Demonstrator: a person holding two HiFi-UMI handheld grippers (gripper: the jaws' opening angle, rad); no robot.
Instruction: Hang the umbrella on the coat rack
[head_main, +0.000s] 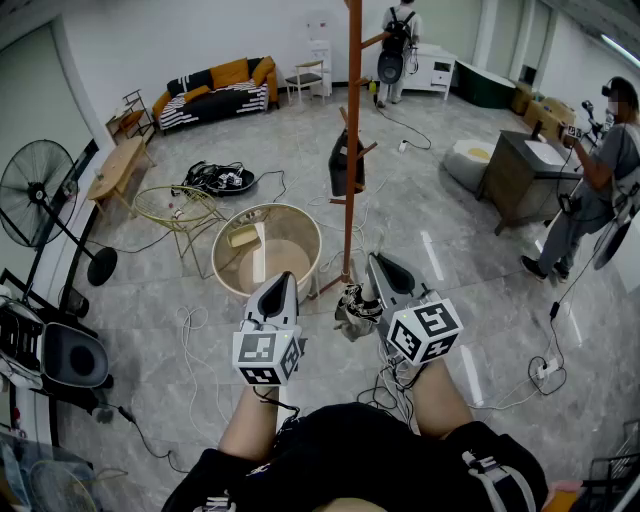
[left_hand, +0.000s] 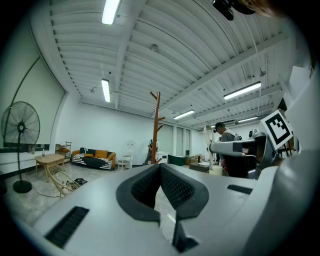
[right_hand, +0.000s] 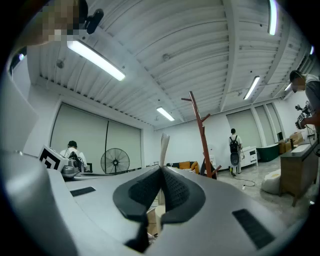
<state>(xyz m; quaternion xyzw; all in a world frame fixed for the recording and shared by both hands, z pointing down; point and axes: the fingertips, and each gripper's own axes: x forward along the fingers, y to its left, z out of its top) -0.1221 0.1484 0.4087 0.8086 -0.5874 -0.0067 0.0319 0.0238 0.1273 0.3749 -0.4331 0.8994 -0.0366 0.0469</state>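
The wooden coat rack (head_main: 351, 150) stands straight ahead, with a black bag (head_main: 344, 165) hung on a low peg. It also shows in the left gripper view as a coat rack (left_hand: 156, 125) and in the right gripper view as a coat rack (right_hand: 202, 134). Left of its foot is a round tub (head_main: 300, 228). A slim pale furled thing, apparently the umbrella (head_main: 259, 252), stands in it. The same umbrella (right_hand: 163, 146) rises just past my right jaws. My left gripper (head_main: 279, 279) is shut and holds nothing, near the tub's front rim. My right gripper (head_main: 379, 260) is shut and holds nothing too, beside the rack's foot.
A dark bundle (head_main: 356, 304) and loose cables lie at the rack's base. A wire side table (head_main: 181, 206), a bench (head_main: 115, 165) and a standing fan (head_main: 40, 190) are at left, a sofa (head_main: 215, 90) at the back. One person (head_main: 398, 40) stands far off, another person (head_main: 598, 185) beside a cabinet (head_main: 524, 175).
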